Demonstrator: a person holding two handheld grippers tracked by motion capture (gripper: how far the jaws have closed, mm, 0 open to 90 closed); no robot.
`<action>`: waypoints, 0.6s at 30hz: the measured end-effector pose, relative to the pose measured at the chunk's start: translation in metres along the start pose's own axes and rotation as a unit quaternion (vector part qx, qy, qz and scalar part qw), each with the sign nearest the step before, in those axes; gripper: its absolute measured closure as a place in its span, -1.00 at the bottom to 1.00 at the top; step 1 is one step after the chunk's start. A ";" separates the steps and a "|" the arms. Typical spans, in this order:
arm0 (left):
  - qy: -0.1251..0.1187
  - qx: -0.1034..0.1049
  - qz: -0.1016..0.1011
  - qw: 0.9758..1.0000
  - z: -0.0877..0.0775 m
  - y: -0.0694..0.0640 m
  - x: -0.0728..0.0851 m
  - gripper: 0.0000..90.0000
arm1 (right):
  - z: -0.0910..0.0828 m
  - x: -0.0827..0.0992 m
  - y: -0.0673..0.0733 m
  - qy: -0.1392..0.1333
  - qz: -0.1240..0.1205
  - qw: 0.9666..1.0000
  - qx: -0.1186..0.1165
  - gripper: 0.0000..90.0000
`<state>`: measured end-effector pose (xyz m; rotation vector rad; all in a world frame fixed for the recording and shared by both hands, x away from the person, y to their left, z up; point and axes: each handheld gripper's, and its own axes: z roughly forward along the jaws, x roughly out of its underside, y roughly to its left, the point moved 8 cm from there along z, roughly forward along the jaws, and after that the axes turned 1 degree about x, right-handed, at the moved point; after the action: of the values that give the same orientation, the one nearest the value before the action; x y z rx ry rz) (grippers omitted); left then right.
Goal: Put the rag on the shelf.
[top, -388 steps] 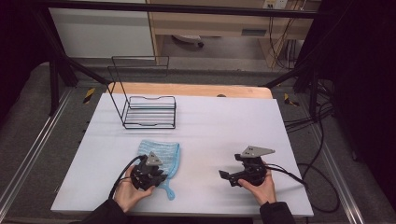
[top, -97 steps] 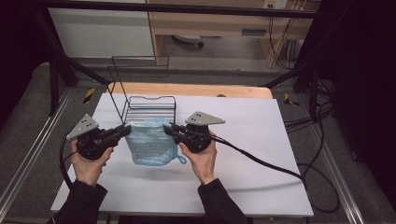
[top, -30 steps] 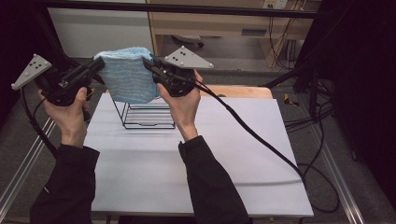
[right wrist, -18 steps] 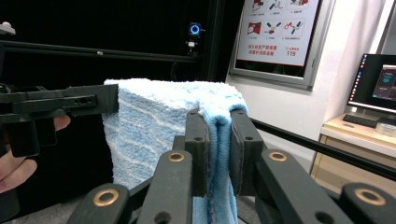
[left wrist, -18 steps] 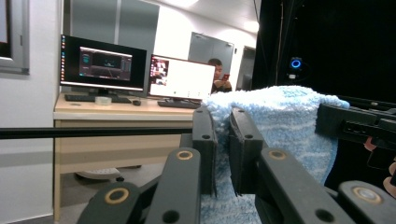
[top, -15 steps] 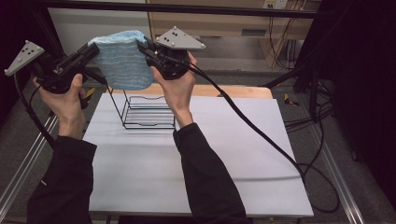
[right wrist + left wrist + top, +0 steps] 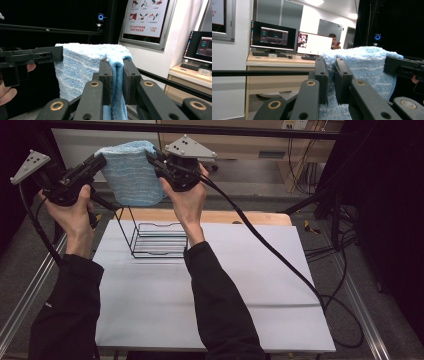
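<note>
The blue towel hangs in the air, stretched between the two tools, high over the far-left part of the worktop and above the black wire rack that stands there. The left hand-held gripper is clenched on the towel's left top corner and the right hand-held gripper on its right top corner, so the cloth's top edge runs level from one hand to the other and the rest drapes down. The rack lies below the towel and a little nearer the person, with the right hand roughly over it; any hanging move, I judge, turns on lowering that edge onto the rack's raised frame. The left gripper view shows cloth squeezed between the pads; the right gripper view shows its own pinched fold.
</note>
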<state>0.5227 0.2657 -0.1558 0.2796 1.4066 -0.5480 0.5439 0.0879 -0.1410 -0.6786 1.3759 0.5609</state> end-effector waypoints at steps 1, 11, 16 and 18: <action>0.001 0.000 0.000 1.000 0.002 0.001 0.000 0.83 | 0.002 0.000 -0.001 0.000 -0.001 1.000 0.001 0.78; 0.002 -0.004 0.003 1.000 0.011 0.010 0.002 0.83 | 0.015 0.004 -0.013 0.005 0.006 1.000 -0.005 0.78; 0.002 -0.007 0.006 1.000 0.016 0.015 0.004 0.83 | 0.022 0.007 -0.017 0.005 0.008 1.000 -0.005 0.78; 0.007 -0.012 0.008 1.000 0.019 0.018 0.006 0.83 | 0.025 0.009 -0.018 0.008 0.011 1.000 -0.005 0.78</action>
<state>0.5483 0.2701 -0.1608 0.2769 1.4228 -0.5165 0.5750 0.0927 -0.1466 -0.6777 1.3984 0.5817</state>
